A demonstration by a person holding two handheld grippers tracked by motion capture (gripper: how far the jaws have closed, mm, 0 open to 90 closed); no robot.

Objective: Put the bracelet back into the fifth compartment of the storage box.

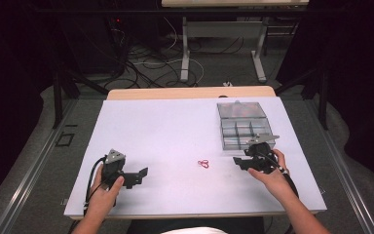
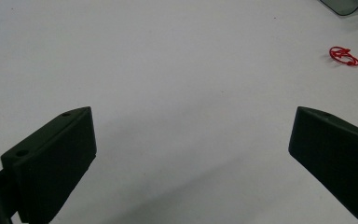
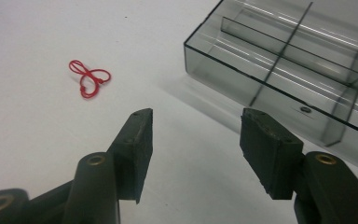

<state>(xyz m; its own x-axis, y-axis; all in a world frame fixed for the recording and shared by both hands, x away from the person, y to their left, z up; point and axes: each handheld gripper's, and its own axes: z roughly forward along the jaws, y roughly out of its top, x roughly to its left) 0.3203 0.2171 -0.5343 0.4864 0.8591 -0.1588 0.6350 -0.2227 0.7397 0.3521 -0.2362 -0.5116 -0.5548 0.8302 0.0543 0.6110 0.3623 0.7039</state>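
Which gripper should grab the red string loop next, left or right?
Right, probably. The right gripper sits nearer the red string loop, jaws open, beside the clear divided box. The left gripper is also open but farther away across the white table.

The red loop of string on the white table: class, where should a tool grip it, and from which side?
Grip the red loop of string at the knot where its loops cross, coming straight down from above. It lies flat on the white table, so a side approach finds no height. The right tool is nearer and open.
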